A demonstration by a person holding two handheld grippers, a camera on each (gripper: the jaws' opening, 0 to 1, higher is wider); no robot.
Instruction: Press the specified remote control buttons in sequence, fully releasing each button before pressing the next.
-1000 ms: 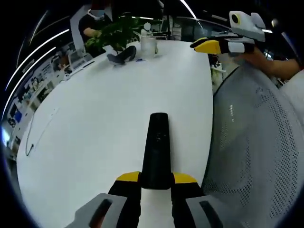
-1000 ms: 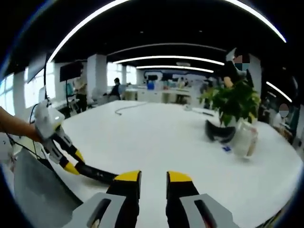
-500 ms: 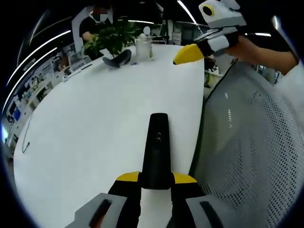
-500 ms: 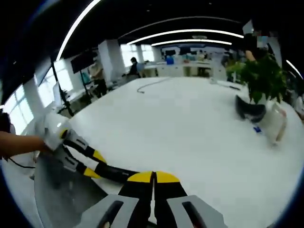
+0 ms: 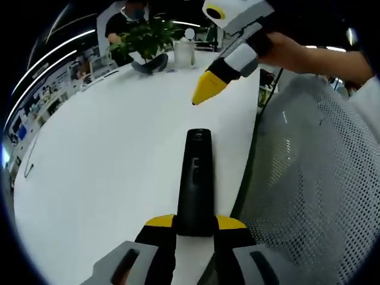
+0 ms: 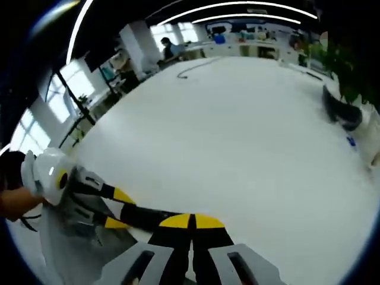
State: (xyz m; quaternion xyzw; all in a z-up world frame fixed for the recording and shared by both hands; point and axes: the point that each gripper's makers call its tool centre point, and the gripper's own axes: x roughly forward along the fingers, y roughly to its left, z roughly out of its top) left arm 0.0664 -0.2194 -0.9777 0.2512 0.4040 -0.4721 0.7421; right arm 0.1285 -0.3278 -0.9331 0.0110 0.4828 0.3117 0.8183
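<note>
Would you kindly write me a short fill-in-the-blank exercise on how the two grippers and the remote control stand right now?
1. The left gripper holds the long ____ remote control by its near end.
2. The right gripper has its yellow-tipped jaws ____, pointing down toward the remote.
3. The remote lies over the round white ____, near its edge.
4. Beside that edge stands a grey ____ chair back.

Missing words: black; shut; table; mesh
</note>
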